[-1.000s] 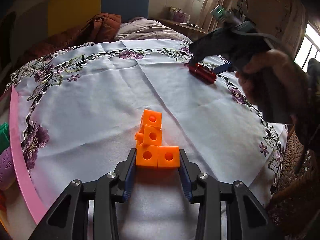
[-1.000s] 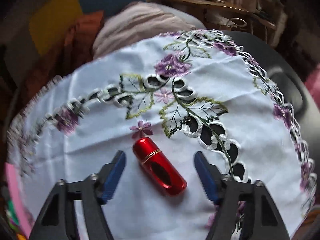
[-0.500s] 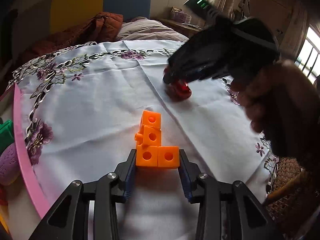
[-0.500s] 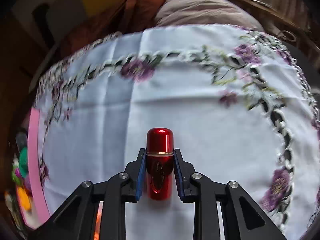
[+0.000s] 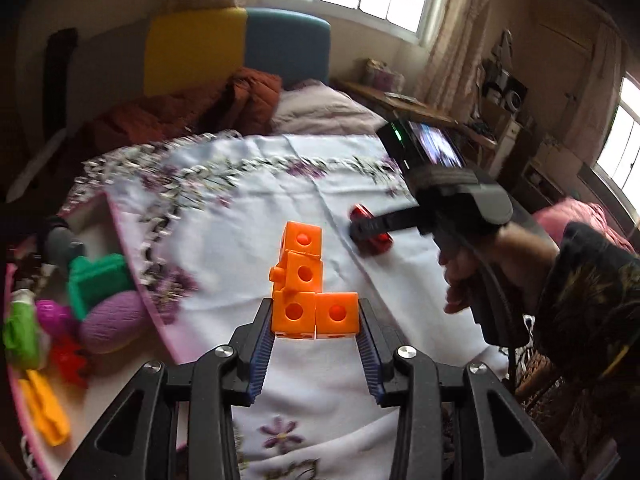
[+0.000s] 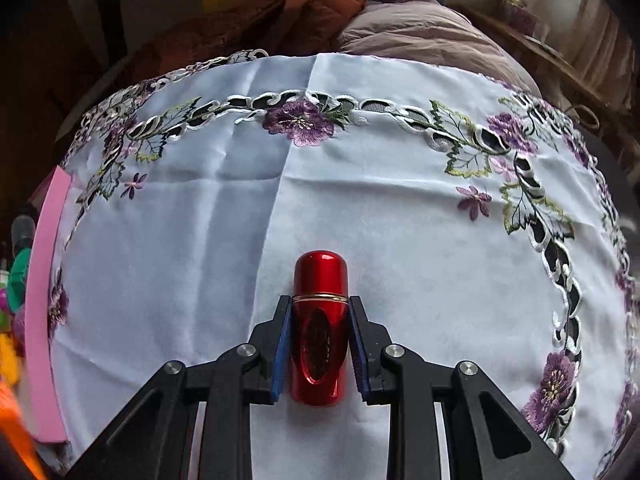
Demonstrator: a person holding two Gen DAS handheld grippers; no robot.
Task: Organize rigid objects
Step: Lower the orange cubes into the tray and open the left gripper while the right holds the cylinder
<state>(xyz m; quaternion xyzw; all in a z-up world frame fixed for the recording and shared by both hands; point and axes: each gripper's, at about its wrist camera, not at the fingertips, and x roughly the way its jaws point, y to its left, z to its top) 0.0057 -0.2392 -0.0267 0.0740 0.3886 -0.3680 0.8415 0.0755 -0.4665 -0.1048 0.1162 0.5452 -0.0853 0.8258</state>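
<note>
The left claw [image 5: 316, 320] is clamped on the bottom pair of a cluster of orange cubes [image 5: 308, 292]; two more cubes are stacked from that pair toward 12 o'clock in the left view. The cluster is seen above a white cloth [image 5: 248, 240] embroidered with purple flowers, which covers the surface. Whether the cubes touch the cloth cannot be told.

The right claw [image 6: 318, 340] is closed tight on a red capsule [image 6: 320, 332], its blue pads [image 6: 282, 344] pressed on either side of the lower body below a thin gold band. The rounded cap is pointed toward 12 o'clock past the fingertips. In the left view the same capsule [image 5: 370, 232] is found at about 1 o'clock from the cubes, near them but apart, close over the cloth, with the right hand [image 5: 472, 276] wrapped on the handle at 3 o'clock.

A pink tray [image 5: 132, 264] is seen at 9 o'clock of the cubes, at the cloth's edge; green, purple, red and orange toys [image 5: 100, 284] are held in it. A bed with a rust-coloured blanket [image 5: 224, 108] is seen at 12 o'clock beyond the surface.
</note>
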